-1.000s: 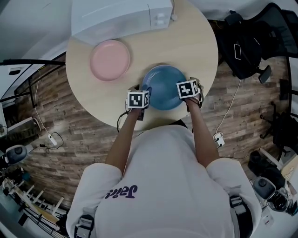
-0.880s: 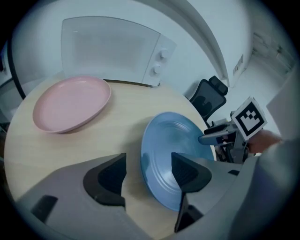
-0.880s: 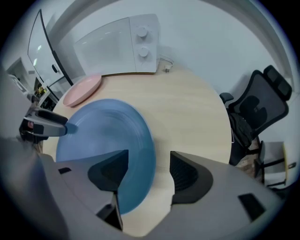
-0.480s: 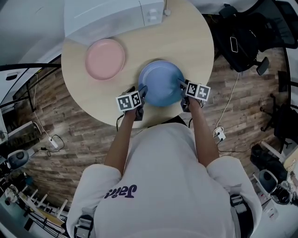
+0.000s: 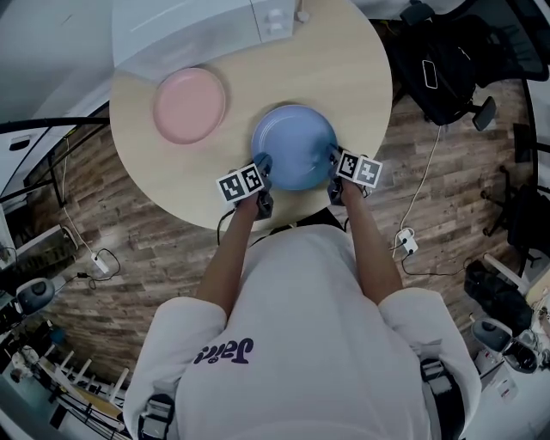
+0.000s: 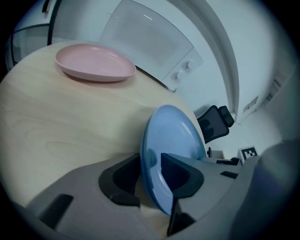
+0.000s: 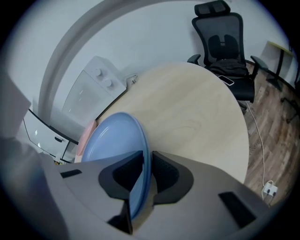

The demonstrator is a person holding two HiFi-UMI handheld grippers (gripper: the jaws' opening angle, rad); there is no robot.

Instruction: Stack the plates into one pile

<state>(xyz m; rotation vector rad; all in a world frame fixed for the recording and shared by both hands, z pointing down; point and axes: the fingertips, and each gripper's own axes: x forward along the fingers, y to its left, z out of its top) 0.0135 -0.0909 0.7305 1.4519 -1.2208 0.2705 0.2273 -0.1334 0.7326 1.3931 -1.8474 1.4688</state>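
The round blue plate point(image 5: 294, 157) sits low in the middle of the head view, near the closest edge of the round pale wooden table point(image 5: 348, 77). Each side of its rim lies between one gripper's jaws. A wide, shallow dish carries more steadily when it is taken from two opposite sides. The left gripper point(image 5: 263, 164) straddles the left rim and its jaws are closing; the pads look close against the plate, but a firm press does not show yet. The right gripper point(image 5: 333, 158) is closing as well, and its pads already pinch the thin right rim. Both grippers are rolled so that their slots line up with the rim's edge. The round pink plate point(image 5: 190, 104) lies flat and apart toward the upper left, probably where the pile will go. Behind it stands a white box-shaped appliance point(image 5: 189, 26).
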